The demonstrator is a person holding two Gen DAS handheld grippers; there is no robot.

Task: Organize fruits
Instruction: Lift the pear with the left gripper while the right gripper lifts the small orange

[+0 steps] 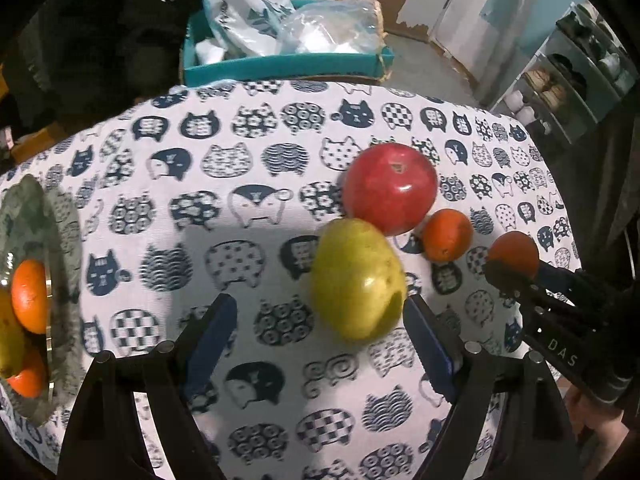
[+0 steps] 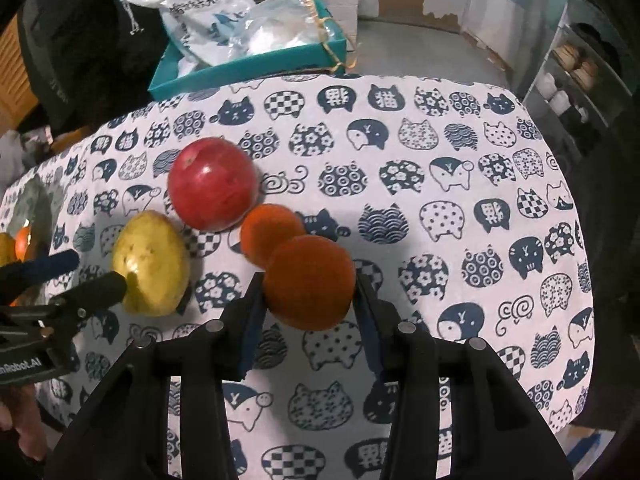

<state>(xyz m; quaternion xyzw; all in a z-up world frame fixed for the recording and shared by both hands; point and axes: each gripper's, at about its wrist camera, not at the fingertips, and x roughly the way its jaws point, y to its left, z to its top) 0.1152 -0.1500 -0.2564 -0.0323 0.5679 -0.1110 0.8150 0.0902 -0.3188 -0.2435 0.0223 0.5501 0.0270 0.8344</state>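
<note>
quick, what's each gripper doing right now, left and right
Left gripper: open, fingers either side of the pear, not closed on it.
Right gripper: shut on the nearer orange.

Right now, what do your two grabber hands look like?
Both are black plastic with silver round bolts and dark blue finger pads. The left gripper has ridged pads. The right gripper looks the same, with white letters on its body.

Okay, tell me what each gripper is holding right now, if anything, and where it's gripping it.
The right gripper clamps the nearest orange across its sides. The left gripper is open around the yellow pear, holding nothing.
</note>
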